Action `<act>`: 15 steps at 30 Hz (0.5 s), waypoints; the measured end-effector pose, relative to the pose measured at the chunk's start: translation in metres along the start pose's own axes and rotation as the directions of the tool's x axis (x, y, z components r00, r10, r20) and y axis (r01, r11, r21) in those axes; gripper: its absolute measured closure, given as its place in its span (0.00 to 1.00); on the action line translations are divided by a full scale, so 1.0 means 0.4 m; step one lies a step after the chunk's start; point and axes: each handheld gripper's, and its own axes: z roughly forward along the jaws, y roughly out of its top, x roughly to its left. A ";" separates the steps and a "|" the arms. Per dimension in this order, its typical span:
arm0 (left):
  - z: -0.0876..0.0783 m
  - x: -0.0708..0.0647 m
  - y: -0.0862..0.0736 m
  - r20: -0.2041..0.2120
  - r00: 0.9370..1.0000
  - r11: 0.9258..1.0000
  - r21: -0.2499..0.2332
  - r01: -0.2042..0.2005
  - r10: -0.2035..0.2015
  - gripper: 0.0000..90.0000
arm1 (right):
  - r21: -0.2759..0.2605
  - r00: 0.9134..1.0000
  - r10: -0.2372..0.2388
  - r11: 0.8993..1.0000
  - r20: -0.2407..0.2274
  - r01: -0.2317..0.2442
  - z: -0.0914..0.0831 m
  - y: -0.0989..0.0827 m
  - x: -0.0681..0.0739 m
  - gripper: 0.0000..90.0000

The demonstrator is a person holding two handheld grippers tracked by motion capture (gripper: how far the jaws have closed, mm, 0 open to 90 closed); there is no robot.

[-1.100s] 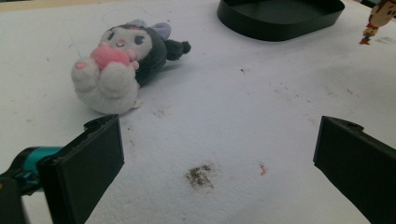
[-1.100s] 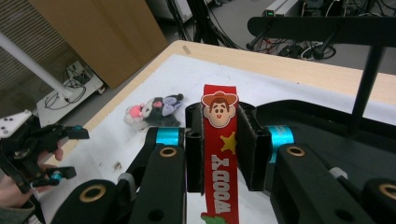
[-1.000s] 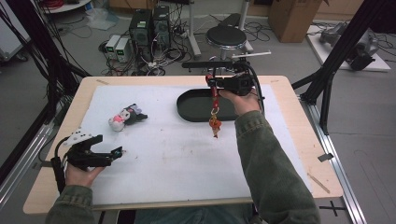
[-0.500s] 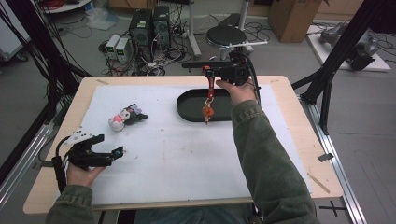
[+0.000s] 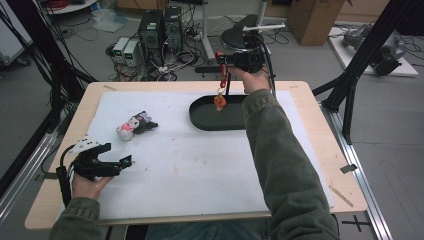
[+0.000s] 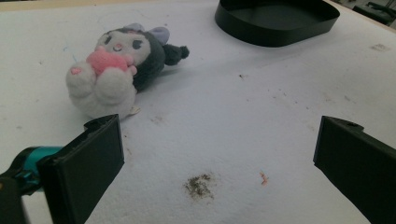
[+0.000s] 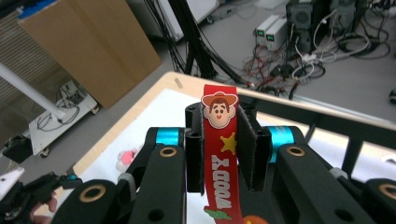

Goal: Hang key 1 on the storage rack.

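Note:
My right gripper (image 5: 220, 58) is raised over the table's far edge, shut on a red Woody strap (image 7: 218, 154). The strap (image 5: 223, 76) hangs down from the jaws, and its orange charm (image 5: 219, 101) dangles just above the black oval tray (image 5: 205, 121). Near the table's front left corner my left gripper (image 5: 124, 162) rests low with its jaws wide apart and nothing between them (image 6: 217, 158). A small black, white and pink plush toy (image 5: 134, 125) lies on the white mat beyond it (image 6: 116, 74).
The white mat (image 5: 200, 170) covers most of the wooden table. The tray (image 6: 275, 18) sits at the far middle. Past the far edge are computer boxes and cables (image 5: 155, 30), a stool (image 5: 240, 35) and a cardboard box (image 7: 88, 42).
My right gripper has risen and moved toward the far edge with the strap. The charm now hangs higher over the tray. The left gripper has stayed put.

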 end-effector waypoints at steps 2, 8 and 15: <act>-0.001 -0.002 0.001 0.006 1.000 1.000 -0.002 -0.001 0.001 0.02 | -0.010 1.000 -0.001 1.000 0.023 0.002 -0.003 0.021 -0.004 0.84; 0.000 -0.002 0.001 0.008 1.000 1.000 0.002 -0.010 0.010 0.02 | -0.030 0.999 0.020 0.999 0.038 -0.019 0.003 0.054 -0.020 0.84; 0.000 -0.001 0.001 0.005 1.000 1.000 -0.001 -0.006 0.006 0.02 | -0.019 0.996 0.039 0.999 0.076 -0.038 0.045 0.076 -0.054 0.84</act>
